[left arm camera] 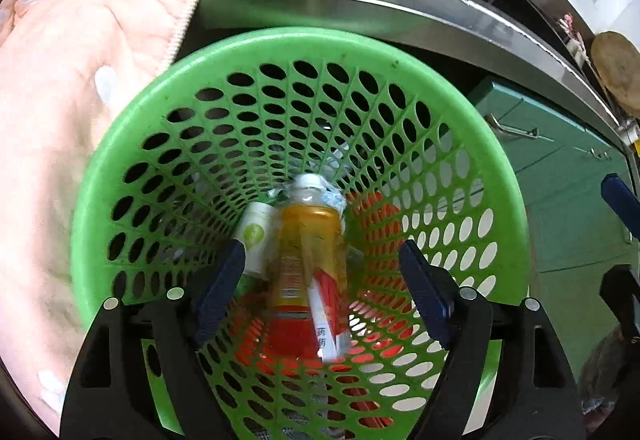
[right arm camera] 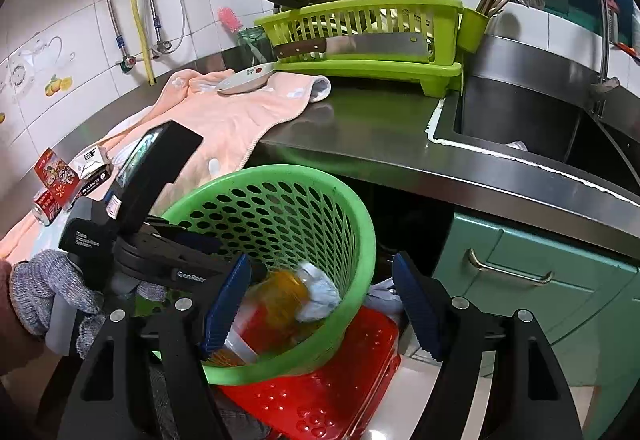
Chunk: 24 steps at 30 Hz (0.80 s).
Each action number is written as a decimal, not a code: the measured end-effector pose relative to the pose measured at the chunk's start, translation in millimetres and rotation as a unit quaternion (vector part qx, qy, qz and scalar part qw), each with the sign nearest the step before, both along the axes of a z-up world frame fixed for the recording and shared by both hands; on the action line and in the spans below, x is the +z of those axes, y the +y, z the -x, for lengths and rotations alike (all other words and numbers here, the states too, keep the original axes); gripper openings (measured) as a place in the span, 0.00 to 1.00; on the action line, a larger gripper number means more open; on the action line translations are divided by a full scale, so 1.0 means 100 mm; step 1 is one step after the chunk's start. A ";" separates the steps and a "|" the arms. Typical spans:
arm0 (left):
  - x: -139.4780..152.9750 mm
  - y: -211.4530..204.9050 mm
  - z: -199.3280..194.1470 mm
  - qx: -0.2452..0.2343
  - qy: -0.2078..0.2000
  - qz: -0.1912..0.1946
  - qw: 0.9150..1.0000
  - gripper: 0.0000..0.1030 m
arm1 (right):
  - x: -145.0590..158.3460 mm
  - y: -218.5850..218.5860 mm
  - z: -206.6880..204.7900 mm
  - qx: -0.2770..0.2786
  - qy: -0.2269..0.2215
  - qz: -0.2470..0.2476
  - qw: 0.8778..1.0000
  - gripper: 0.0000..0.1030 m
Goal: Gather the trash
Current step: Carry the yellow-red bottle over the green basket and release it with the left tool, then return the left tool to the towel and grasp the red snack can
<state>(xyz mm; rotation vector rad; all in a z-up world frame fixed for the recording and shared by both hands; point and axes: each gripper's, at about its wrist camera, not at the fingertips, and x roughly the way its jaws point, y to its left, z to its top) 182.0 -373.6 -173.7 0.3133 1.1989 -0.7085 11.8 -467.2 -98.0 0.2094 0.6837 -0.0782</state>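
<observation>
**Bottle lies in the green basket, both grippers spread**

The left gripper (left arm camera: pixel 322 280) points steeply down into the mouth of the green perforated basket (left arm camera: pixel 400 51), its two blue pads spread wide with nothing pressed between them. Between and beyond those pads, inside the basket, lies a clear plastic bottle (left arm camera: pixel 308 240) of orange liquid, blurred, its white cap toward the far wall; neither pad touches it. A small red-and-white carton (left arm camera: pixel 330 314) lies against the bottle's lower side, and a white cup with a green leaf mark (left arm camera: pixel 256 236) sits just beside the bottle on the left.

In the right wrist view the right gripper (right arm camera: pixel 322 306) hangs near the basket's rim (right arm camera: pixel 360 215), jaws likewise apart and holding nothing; its left pad overlaps the basket's opening while the right pad is outside the wall. The bottle (right arm camera: pixel 280 292) shows inside the basket, with crumpled white trash (right arm camera: pixel 320 296) at its cap end. The basket stands tilted over a red perforated crate (right arm camera: pixel 340 380), below the edge of the steel counter (right arm camera: pixel 360 127).

A gloved hand (right arm camera: pixel 36 292) grips the left tool's handle. On the counter lie a pink towel (right arm camera: pixel 224 115) and small cartons (right arm camera: pixel 60 171).
</observation>
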 end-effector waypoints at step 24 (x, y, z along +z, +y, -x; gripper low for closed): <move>1.07 1.81 0.24 0.109 -0.112 0.050 0.986 0.76 | 0.46 1.05 -0.36 0.093 -0.030 0.004 0.995 0.81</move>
